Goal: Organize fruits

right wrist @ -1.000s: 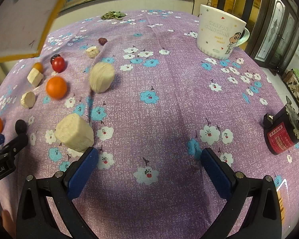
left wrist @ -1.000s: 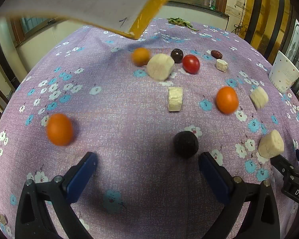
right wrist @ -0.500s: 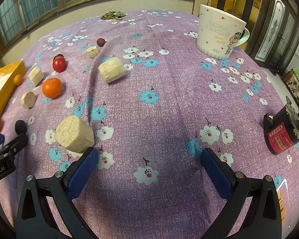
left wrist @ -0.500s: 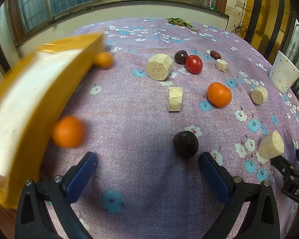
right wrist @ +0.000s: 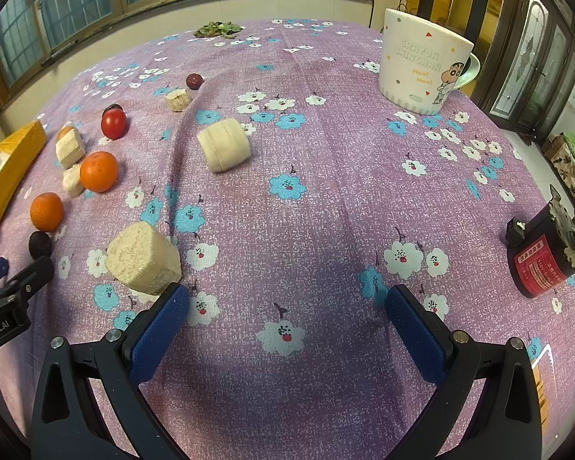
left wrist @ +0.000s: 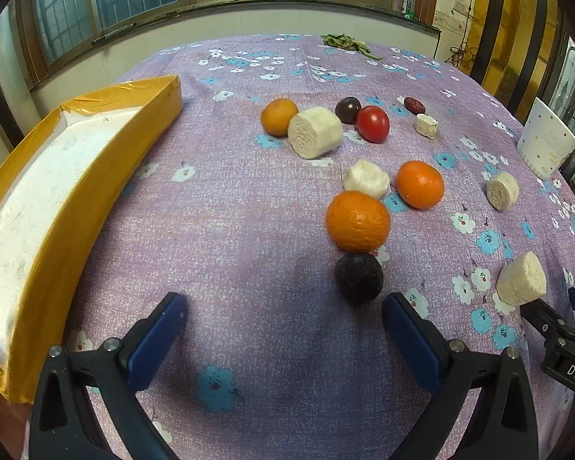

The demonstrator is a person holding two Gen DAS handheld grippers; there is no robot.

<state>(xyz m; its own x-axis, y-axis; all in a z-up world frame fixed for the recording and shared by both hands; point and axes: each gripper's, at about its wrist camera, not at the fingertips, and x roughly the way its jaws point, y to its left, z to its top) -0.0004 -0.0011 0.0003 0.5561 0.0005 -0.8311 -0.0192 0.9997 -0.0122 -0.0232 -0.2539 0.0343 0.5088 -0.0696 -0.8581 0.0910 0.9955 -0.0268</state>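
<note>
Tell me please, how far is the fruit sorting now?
Barely begun. Done: the yellow tray stands on the cloth, with nothing visible inside. In hand: nothing; the left gripper and right gripper are both open. Left: all fruit lies loose, such as the near orange, the dark plum and the tomato.

Each tool, the left tool (left wrist: 281, 329) and the right tool (right wrist: 287, 320), was built of black plastic arms tipped with blue padded fingers (left wrist: 155, 339), fastened by silver screws. White lettering was printed on the black housings.
</note>
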